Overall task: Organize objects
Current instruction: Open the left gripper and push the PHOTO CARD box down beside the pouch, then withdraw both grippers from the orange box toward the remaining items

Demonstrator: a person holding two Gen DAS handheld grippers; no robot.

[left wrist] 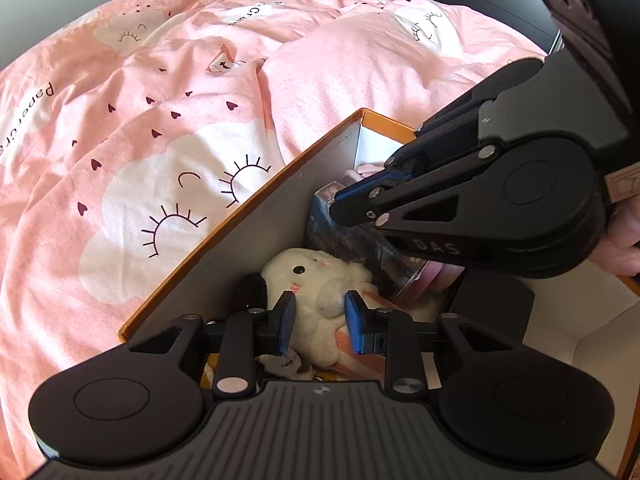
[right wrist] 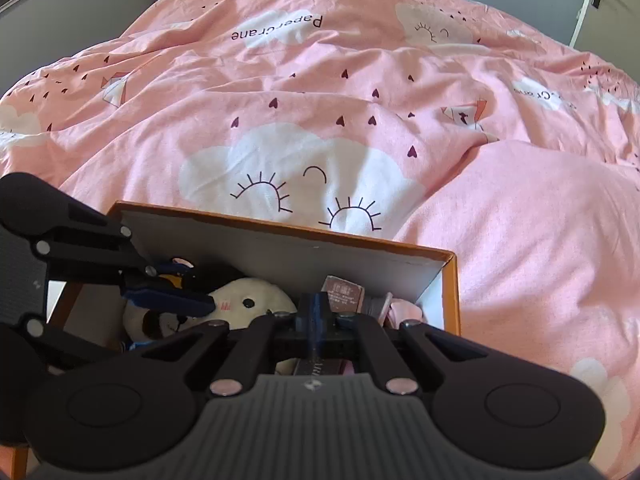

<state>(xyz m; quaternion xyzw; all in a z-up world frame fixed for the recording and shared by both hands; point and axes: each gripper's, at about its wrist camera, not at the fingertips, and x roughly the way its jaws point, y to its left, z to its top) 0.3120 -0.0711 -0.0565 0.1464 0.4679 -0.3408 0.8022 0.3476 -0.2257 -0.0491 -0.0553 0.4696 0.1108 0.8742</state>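
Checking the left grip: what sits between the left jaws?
The white plush toy, inside the orange box, shown in the left wrist view between the left gripper pads.

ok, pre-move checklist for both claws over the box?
1. Left claw open around the white plush: ok, pads either side, not yet closed.
2. Right claw state: shut, ok; whether it grips the dark packet: cannot tell.
3. Claws apart from each other: ok.
4. Plush inside the orange box: ok.
5. Box resting on the pink duvet: ok.
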